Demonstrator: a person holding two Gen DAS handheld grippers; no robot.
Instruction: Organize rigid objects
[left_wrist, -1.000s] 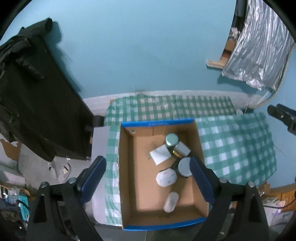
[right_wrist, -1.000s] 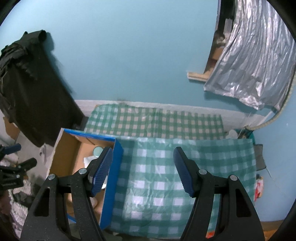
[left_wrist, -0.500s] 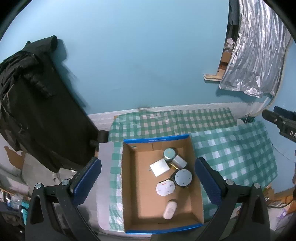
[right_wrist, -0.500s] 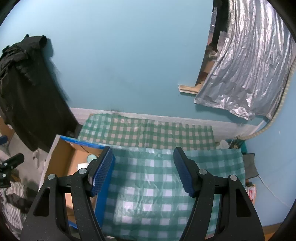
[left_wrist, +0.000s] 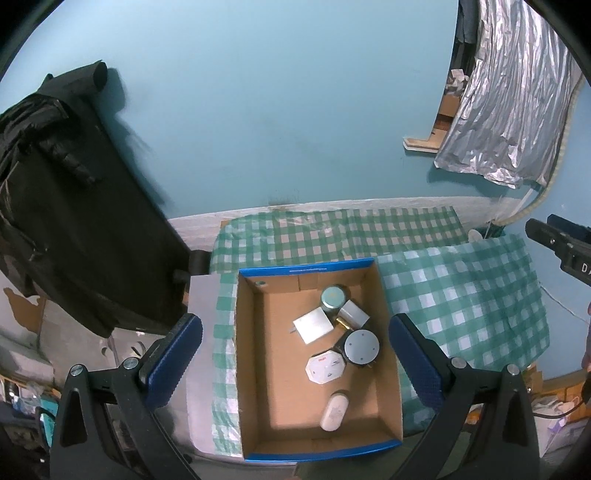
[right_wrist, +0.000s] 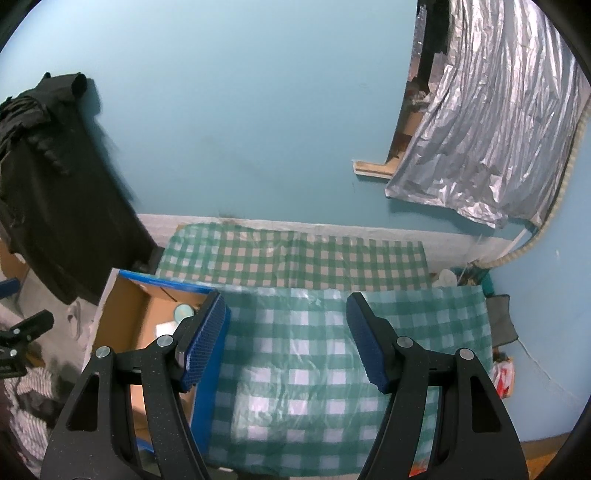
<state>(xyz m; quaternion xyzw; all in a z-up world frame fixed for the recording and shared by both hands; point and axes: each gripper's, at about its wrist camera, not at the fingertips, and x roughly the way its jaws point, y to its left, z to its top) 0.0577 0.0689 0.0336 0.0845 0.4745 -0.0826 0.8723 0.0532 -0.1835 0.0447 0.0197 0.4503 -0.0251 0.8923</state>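
A cardboard box with a blue rim sits on a green checked cloth. It holds a green-lidded jar, a white flat square, a small white block, a round grey disc, a white octagonal piece and a white oval piece. My left gripper is open and empty, high above the box. My right gripper is open and empty above the bare checked cloth; the box lies to its left.
A black jacket hangs on the blue wall at left. A silver foil sheet hangs at upper right. The checked cloth stretches right of the box. Clutter lies on the floor at the left.
Both grippers have risen and pulled back, so the box and table look smaller and lower. Both stay open and empty. The objects in the box have not moved.
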